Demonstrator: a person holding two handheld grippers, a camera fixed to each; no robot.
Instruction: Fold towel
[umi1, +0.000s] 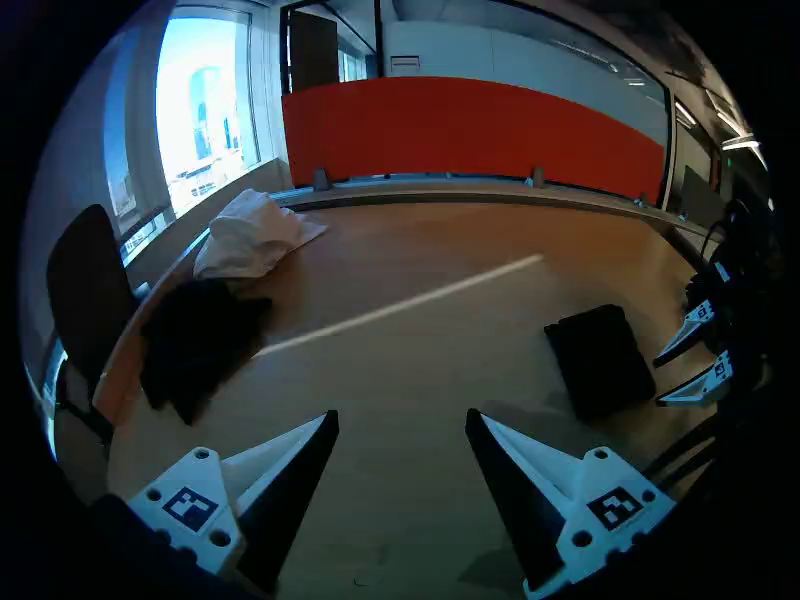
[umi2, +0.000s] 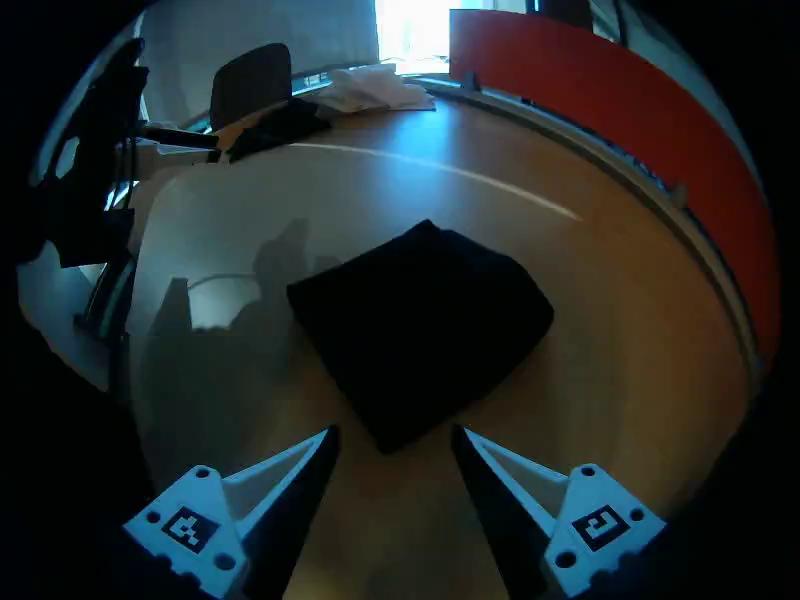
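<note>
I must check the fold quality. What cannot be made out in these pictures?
Folded black fabric towel, right gripper view: its layers, lost in darkness.
Crumpled black cloth, left gripper view: its shape, too dark.
White crumpled cloth pile, left gripper view: piece count, too far.

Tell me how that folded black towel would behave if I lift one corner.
Probably floppy: the black towel lies in soft folded layers, so they would likely sag open. Pushed, it may slide on the smooth table.
</note>
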